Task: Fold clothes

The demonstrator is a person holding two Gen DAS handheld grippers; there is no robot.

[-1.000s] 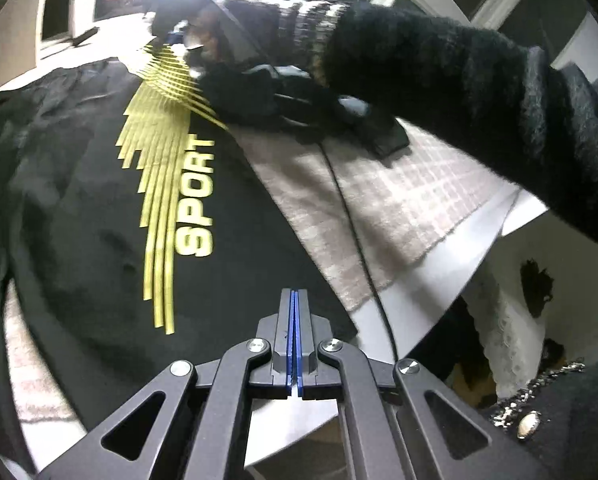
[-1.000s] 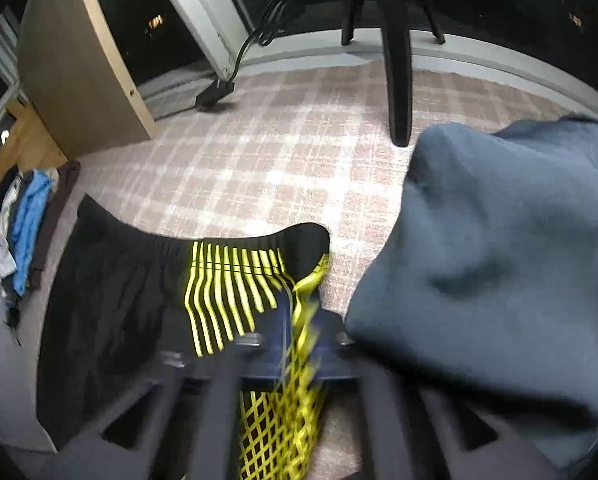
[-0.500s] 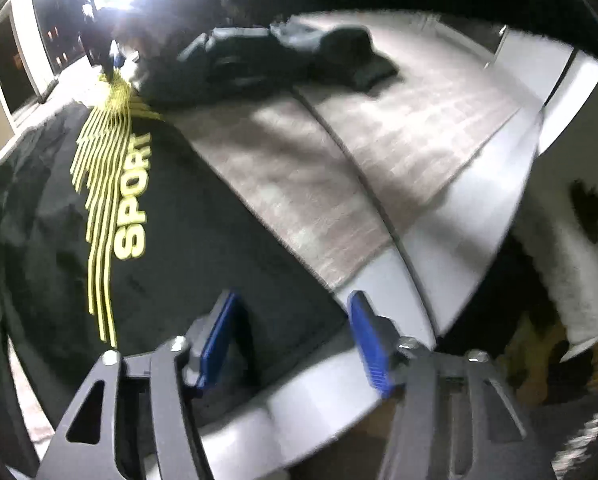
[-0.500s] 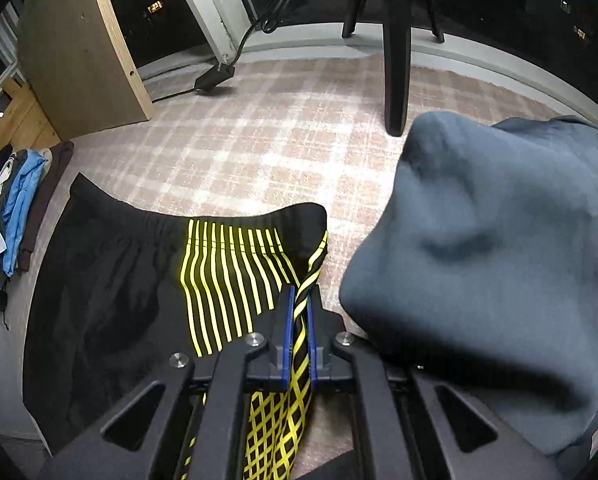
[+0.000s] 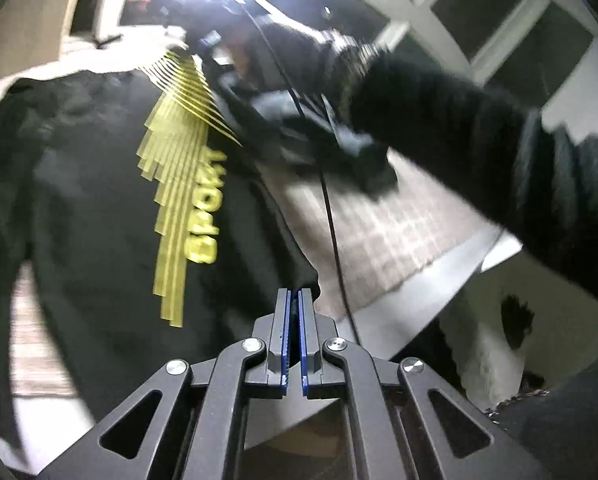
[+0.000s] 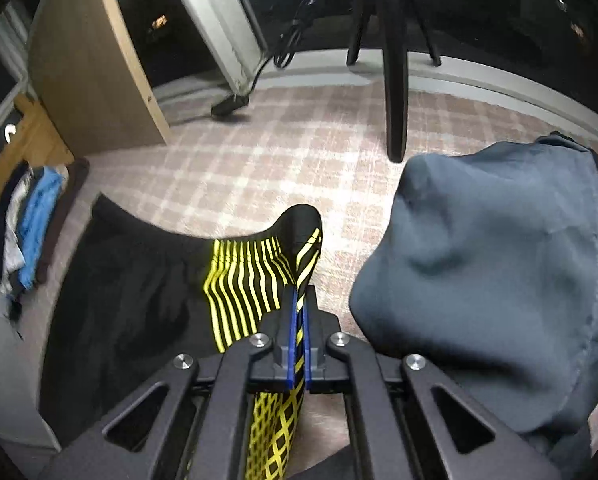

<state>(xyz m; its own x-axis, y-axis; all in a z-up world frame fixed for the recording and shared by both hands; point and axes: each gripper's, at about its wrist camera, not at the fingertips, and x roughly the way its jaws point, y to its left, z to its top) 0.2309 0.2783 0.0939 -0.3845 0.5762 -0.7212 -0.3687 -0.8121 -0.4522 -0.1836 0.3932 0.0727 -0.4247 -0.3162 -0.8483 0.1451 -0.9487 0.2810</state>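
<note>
Black sport garment [image 5: 99, 208], yellow stripes, spread on plaid cloth, corner lifted.

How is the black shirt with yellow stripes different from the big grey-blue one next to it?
The black shirt has bright yellow stripes; the grey-blue garment is plain. The black shirt lies mostly flat on the checked cloth, while the grey-blue garment sits in a bulky heap. The right gripper pinches the black shirt's corner; nothing holds the grey-blue garment. Both rest on the same checked cloth.

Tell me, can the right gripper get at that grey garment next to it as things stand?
Probably not yet. The grey garment lies right beside the right gripper with nothing between them, but its fingers are shut on a corner of the black and yellow shorts, so it would have to let go first.
</note>
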